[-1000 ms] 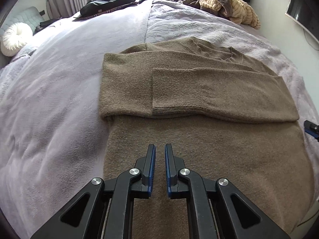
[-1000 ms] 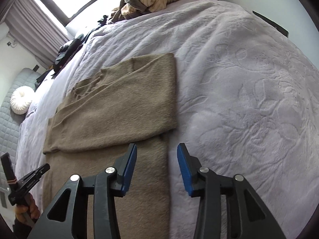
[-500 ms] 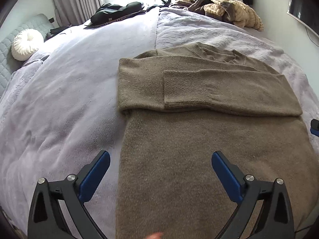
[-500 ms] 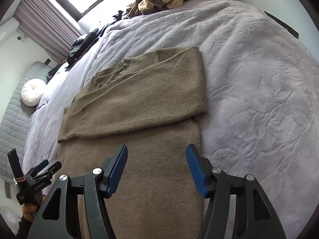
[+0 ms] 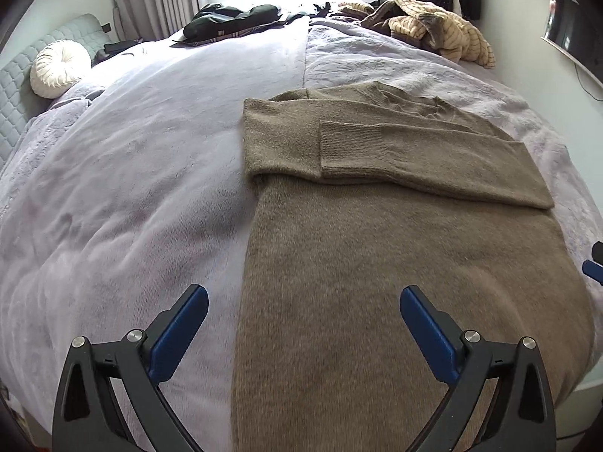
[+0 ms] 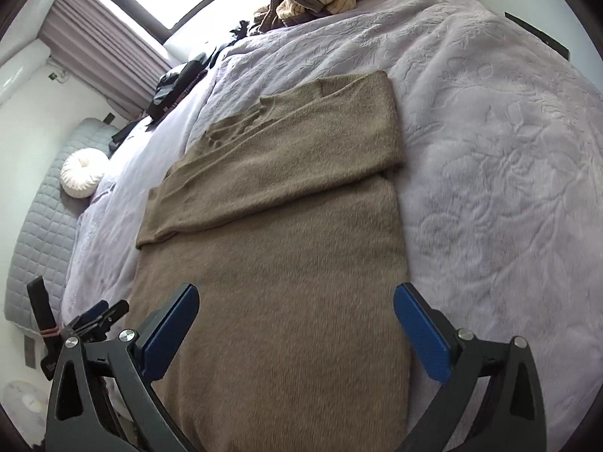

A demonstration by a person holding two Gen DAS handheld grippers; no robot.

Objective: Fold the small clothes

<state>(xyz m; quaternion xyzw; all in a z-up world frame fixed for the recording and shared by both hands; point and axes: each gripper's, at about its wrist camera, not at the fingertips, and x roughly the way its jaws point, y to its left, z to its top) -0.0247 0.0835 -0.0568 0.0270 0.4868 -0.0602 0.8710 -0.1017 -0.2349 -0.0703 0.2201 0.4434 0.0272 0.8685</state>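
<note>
A brown knit sweater (image 5: 395,263) lies flat on the lilac bed cover (image 5: 132,188), both sleeves folded across its chest, the ribbed cuff (image 5: 354,143) on top. It also shows in the right wrist view (image 6: 282,226). My left gripper (image 5: 303,316) is wide open and empty, above the sweater's lower left edge. My right gripper (image 6: 296,320) is wide open and empty, above the sweater's lower right part. The left gripper also shows at the left of the right wrist view (image 6: 94,318). The sweater's hem is out of view below both grippers.
A striped beige pile of clothes (image 5: 437,30) and dark garments (image 5: 230,19) lie at the far end of the bed. A round white cushion (image 5: 56,67) rests by the grey headboard (image 6: 41,226). A dark screen (image 5: 576,37) hangs on the right wall.
Both grippers opened wide; the left was nearly shut one second ago. Both pulled back from the sweater, so more of the bed shows.
</note>
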